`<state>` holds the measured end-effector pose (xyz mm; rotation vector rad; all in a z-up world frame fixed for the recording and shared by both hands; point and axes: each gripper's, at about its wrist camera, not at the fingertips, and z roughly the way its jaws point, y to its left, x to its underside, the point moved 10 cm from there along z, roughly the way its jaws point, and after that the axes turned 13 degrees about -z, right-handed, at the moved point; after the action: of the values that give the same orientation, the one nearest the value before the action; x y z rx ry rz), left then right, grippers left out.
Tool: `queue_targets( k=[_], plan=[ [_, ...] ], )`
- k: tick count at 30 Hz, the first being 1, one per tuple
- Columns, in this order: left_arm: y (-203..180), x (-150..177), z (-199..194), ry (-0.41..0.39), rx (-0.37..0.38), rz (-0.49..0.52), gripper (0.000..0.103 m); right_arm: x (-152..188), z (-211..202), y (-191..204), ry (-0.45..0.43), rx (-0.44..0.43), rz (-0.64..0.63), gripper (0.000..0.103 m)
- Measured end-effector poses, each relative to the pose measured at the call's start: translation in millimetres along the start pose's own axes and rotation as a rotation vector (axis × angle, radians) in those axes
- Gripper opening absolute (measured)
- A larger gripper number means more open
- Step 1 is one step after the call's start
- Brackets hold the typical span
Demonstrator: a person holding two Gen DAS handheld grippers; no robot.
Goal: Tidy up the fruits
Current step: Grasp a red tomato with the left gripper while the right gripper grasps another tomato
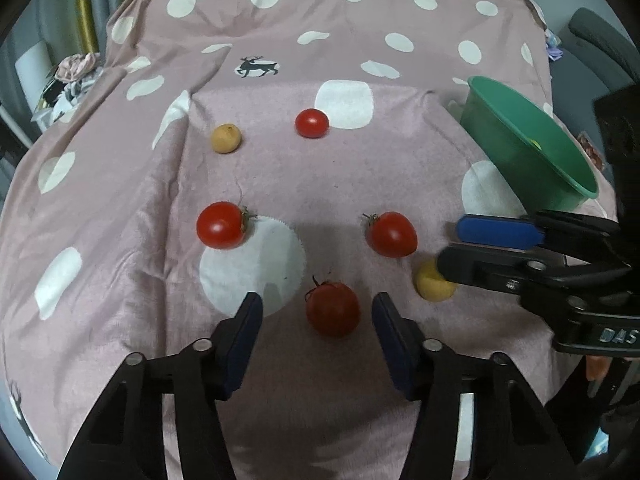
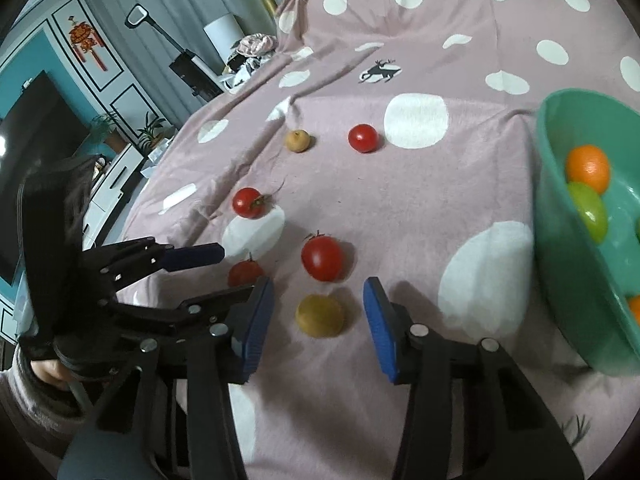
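Note:
Several red tomatoes and two small yellow-brown fruits lie on a pink dotted cloth. My left gripper (image 1: 317, 312) is open, its fingers on either side of the nearest tomato (image 1: 333, 309), not touching it. My right gripper (image 2: 318, 314) is open around a yellow-brown fruit (image 2: 320, 315), which also shows in the left wrist view (image 1: 430, 282). More tomatoes lie at the left (image 1: 221, 225), the middle (image 1: 392, 234) and the far side (image 1: 312, 123); the second yellow-brown fruit (image 1: 226, 138) lies far left. A green bowl (image 2: 560, 240) holds an orange (image 2: 588, 167) and a green fruit (image 2: 590, 210).
The cloth (image 1: 120, 240) drapes over a raised surface and falls away at the left and far edges. The bowl (image 1: 516, 152) stands at the right edge. A chair (image 1: 600, 48) is at the far right. A cabinet and a TV (image 2: 36, 152) stand off to the left.

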<state>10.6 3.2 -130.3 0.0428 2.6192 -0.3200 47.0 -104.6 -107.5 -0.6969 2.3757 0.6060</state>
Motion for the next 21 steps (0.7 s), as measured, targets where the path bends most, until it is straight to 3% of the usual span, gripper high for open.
queue_targets(
  k=[8,15,21],
  plan=[
    [0,2,7,0.024,0.032,0.006,0.037,-10,19,4,0.043,0.009,-0.043,0.044],
    [3,1,7,0.022,0.048,-0.004,0.030,-15,33,2,0.087,0.015,-0.057,0.041],
    [5,0,6,0.022,0.068,-0.016,0.028,-12,42,-1,0.111,0.012,-0.051,0.030]
  ],
)
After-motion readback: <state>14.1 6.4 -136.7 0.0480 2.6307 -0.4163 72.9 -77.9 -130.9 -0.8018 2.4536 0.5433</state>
